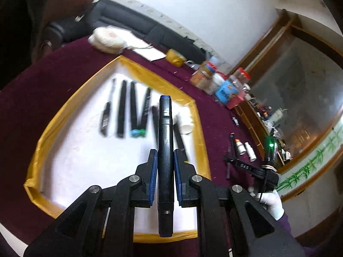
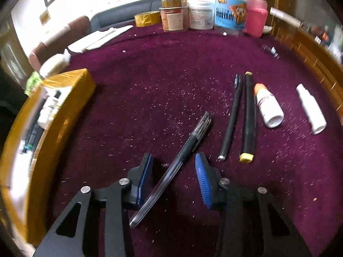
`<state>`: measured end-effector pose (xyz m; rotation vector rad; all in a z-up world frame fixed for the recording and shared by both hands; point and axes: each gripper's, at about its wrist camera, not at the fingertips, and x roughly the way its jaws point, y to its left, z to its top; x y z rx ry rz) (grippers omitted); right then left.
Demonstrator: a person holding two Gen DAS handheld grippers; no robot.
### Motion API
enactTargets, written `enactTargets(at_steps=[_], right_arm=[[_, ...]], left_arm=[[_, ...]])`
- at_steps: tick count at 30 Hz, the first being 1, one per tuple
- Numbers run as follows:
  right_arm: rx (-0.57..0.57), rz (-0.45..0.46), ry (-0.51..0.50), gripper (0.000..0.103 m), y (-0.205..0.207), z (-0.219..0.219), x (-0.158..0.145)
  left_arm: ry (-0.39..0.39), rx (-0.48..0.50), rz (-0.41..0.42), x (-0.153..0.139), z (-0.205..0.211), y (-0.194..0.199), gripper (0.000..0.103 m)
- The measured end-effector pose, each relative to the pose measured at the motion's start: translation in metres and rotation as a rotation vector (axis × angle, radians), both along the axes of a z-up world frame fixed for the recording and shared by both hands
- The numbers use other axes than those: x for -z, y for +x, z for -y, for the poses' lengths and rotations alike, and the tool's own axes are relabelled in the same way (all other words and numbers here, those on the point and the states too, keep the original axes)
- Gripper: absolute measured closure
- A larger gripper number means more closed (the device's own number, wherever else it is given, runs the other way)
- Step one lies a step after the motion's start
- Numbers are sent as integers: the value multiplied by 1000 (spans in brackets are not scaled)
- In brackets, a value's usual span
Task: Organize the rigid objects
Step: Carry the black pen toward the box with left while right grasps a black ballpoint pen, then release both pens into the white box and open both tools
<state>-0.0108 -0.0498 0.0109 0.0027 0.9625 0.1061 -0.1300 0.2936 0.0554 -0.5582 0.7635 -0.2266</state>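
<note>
My left gripper (image 1: 164, 152) is shut on a black marker with a blue tip (image 1: 165, 150) and holds it above a white tray with a yellow rim (image 1: 150, 70). Several black pens (image 1: 128, 107) lie side by side in the tray. My right gripper (image 2: 173, 158) is open, its jaws on either side of a clear-barrelled black pen (image 2: 182, 156) lying slanted on the maroon cloth (image 2: 150, 75). Beyond it lie a thin black pen (image 2: 231, 120), a black marker with yellow ends (image 2: 249, 117) and two small white bottles (image 2: 269, 105).
The tray's yellow wall (image 2: 64, 111) stands left of the right gripper. Jars and containers (image 2: 199, 12) and a yellow tape roll (image 2: 148, 18) stand at the table's far edge. A white pouch (image 1: 107, 39) and papers lie behind the tray. A wooden cabinet is on the right.
</note>
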Motion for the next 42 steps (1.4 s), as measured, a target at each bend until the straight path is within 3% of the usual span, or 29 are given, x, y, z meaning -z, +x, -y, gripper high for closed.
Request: enactTargets(at_steps=[3, 12, 15, 21, 24, 26, 31, 35, 38, 40, 42], right_arm=[[-12, 28, -29, 95, -2, -7, 0], [-18, 28, 281, 95, -15, 18, -20], [-57, 36, 370, 95, -23, 12, -34], [-201, -36, 493, 95, -36, -44, -50], [-275, -86, 495, 94, -40, -87, -47], [-315, -105, 470, 94, -45, -116, -40], [-340, -162, 378, 94, -44, -157, -20], [-333, -133, 317, 93, -43, -163, -15], [-333, -89, 293, 84, -46, -160, -21], [-325, -60, 305, 72, -47, -149, -30], [-315, -24, 320, 71, -48, -138, -39]], left_arm=[[-9, -12, -67, 18, -7, 6, 91], [111, -25, -151, 33, 2, 26, 90], [104, -26, -176, 38, 3, 40, 82], [75, -71, -81, 19, 1, 21, 82], [80, -99, -14, -1, -2, 6, 74], [89, -109, 17, -12, -3, -1, 63], [116, -135, 73, -27, -7, -12, 53], [104, -144, 68, -25, -11, -10, 44], [95, -142, 56, -22, -12, -8, 43], [94, -142, 53, -22, -11, -7, 43], [90, -139, 55, -21, -10, -7, 43]])
